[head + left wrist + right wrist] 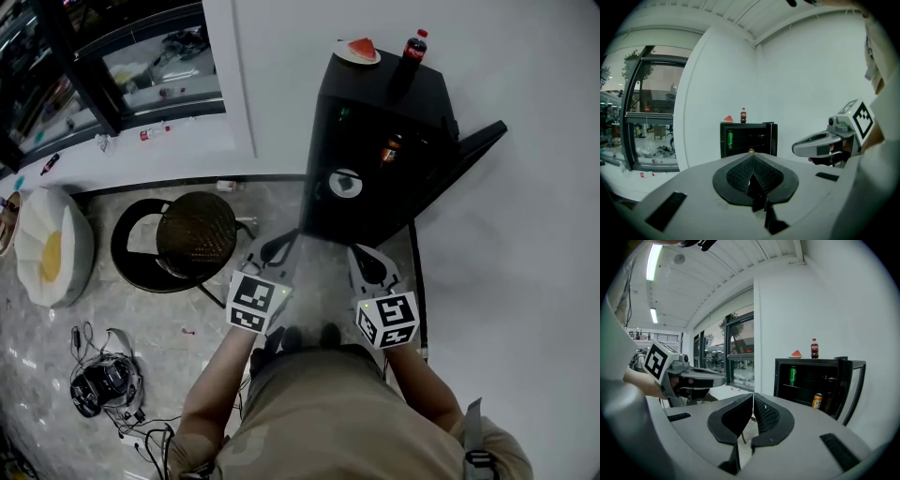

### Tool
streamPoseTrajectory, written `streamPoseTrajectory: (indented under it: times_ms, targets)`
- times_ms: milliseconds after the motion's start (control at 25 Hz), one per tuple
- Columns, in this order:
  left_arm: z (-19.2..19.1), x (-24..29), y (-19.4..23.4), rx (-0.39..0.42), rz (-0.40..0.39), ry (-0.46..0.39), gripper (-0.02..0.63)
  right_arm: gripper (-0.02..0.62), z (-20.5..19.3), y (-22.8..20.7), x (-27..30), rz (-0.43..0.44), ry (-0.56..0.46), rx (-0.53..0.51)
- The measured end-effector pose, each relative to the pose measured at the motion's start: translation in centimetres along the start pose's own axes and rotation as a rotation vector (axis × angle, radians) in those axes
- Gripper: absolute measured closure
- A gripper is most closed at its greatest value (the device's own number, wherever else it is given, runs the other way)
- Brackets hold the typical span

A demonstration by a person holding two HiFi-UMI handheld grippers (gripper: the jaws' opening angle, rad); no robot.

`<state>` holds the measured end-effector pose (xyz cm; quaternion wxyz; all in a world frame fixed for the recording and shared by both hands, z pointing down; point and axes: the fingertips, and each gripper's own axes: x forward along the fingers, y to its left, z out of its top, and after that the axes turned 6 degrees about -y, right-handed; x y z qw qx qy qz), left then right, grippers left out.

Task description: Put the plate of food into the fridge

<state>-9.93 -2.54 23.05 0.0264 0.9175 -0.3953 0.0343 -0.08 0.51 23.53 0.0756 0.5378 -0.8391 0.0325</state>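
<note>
**A:** What lies at the far left?

**B:** Seen from above, a white round cushion with a yellow patch sits on the pale stone floor. A tangle of cables lies on the floor below it in the picture. Just right of the cushion stands a black round stool.

**A:** And the person's tools?

**B:** 2 grippers are held out side by side in front of the person's body, each topped by a cube with square markers. The left gripper has its 2 jaws pressed together with nothing between them. The right gripper is the same, its jaws meeting at the tips and empty. Both point towards the fridge and neither touches it.

**A:** Where is the fridge?

**B:** Right of the stool, against a white wall, stands a small black fridge. Its door is swung open to the right. Inside, a green can stands on the upper shelf. An orange can stands lower down, to the right of the green one.

**A:** And the plate of food?

**B:** The plate rests on top of the fridge, near the left edge. It carries a red wedge that looks like watermelon. Neither gripper touches it. Just beside it to the right stands 1 upright cola bottle with a red cap, also on the fridge top.
</note>
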Motion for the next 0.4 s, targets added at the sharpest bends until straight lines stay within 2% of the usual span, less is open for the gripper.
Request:
streamPoseTrajectory:
  times_ms: [400]
  targets:
    - [-0.3, -0.6, 0.4, -0.017, -0.038, -0.017, 0.595, 0.572, -0.7, -0.3, -1.7, -0.097, 0.036, -0.017]
